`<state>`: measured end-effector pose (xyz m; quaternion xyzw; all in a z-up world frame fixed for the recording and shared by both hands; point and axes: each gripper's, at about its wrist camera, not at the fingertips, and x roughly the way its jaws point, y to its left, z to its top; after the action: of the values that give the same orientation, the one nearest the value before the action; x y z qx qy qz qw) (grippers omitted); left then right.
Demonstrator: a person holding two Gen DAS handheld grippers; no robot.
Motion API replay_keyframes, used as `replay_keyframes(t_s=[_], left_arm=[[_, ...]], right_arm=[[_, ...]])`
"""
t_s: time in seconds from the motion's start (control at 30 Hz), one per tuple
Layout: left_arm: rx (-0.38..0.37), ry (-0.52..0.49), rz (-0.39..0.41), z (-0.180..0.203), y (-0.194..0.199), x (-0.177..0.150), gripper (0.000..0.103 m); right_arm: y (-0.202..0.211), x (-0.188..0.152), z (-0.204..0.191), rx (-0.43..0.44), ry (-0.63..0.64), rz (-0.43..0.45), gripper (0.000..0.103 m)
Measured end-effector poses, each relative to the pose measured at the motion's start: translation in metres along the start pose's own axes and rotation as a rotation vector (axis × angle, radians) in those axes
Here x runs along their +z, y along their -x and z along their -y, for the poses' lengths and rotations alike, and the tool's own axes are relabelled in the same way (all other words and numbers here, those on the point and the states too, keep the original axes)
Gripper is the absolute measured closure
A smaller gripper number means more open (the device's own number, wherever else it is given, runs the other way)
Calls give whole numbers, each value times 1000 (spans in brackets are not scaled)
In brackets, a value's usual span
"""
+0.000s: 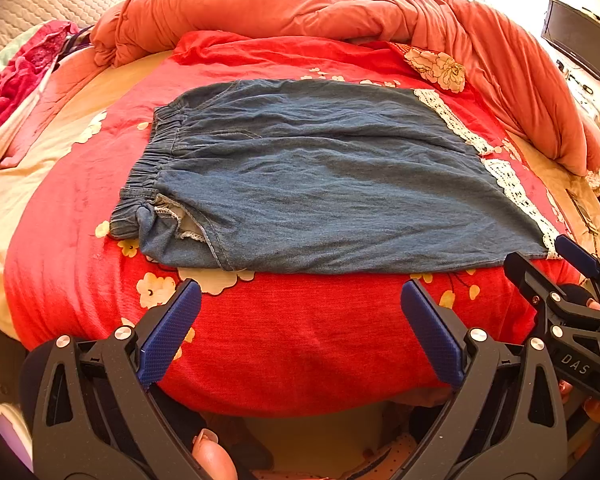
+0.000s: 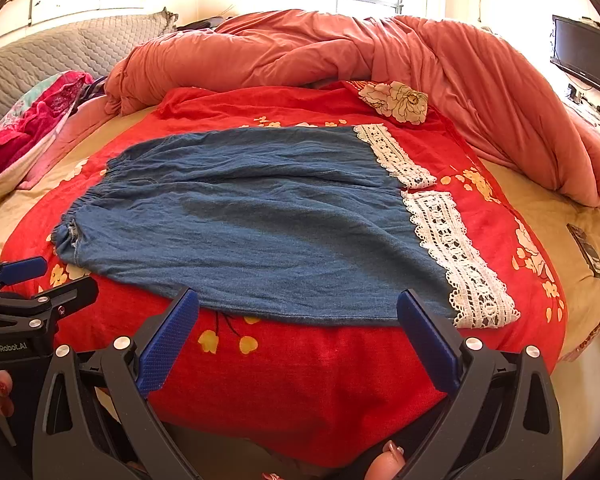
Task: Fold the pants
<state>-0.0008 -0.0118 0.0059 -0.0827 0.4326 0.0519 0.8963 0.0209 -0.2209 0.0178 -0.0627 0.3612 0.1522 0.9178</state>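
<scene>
Blue denim pants [image 1: 320,176] lie flat on a red floral blanket [image 1: 260,340], elastic waistband to the left, white lace hems [image 1: 508,184] to the right. They also show in the right wrist view [image 2: 260,224] with the lace hems [image 2: 456,256]. My left gripper [image 1: 300,292] is open and empty, hovering just short of the pants' near edge. My right gripper [image 2: 298,300] is open and empty at the near edge, close to the lace hem. Each gripper shows at the side of the other's view: the right one [image 1: 572,264], the left one [image 2: 24,276].
A bunched orange duvet [image 1: 340,4] fills the back and right of the bed. Pink clothes [image 1: 16,76] lie at the left by a grey quilted headboard [image 2: 60,52]. A monitor [image 1: 580,40] hangs at the right. A remote [image 2: 588,252] lies on the beige sheet.
</scene>
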Motion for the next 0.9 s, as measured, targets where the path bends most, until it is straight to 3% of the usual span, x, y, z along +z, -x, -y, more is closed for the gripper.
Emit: replay_keyframes(t_s=[0.9], left_arm=[[-5, 9, -20, -7, -11, 6, 9]], right_arm=[[-5, 9, 0, 34, -4, 16, 4]])
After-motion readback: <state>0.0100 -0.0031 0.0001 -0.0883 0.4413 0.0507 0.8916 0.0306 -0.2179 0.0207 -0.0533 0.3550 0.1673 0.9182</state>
